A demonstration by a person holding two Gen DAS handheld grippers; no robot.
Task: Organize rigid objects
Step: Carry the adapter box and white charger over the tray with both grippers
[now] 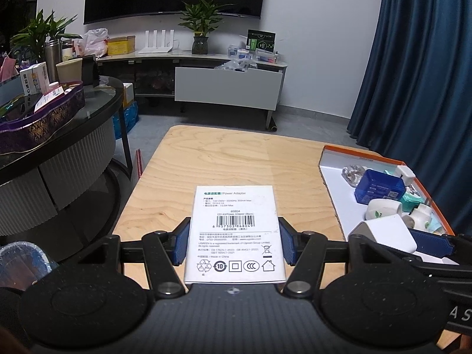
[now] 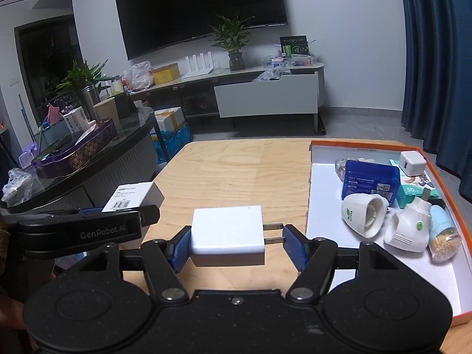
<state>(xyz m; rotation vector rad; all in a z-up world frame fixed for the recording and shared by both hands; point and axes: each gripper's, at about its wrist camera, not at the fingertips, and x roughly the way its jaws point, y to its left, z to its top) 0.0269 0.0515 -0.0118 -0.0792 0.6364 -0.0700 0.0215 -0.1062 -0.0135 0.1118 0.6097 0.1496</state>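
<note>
Clamped between the blue pads of the left tool (image 1: 234,243) is a white power-adapter box (image 1: 234,233), label up, held above the near part of the wooden tabletop (image 1: 224,159). To its right, the right tool (image 2: 234,243) grips a white charger plug (image 2: 227,237): one pad presses the plug's body, the other meets the tips of its two prongs, so that hold looks less secure than a flat-sided one.

Both tools look mid-carry, each with an item bound, I judge, for the orange-rimmed tray (image 2: 309,177) at the tabletop's right side. Next each load must be moved rightward over the tray's low near wall and set down inside.

Room in the tray is uneven. Its far and middle parts are crowded by a blue box (image 2: 370,184), a white socket-shaped piece (image 2: 364,214) and a white plug-in device (image 2: 407,230); the bare white floor nearest the camera is the open spot. Left of the tray the tabletop is bare wood, with its left edge close beside the box.
</note>
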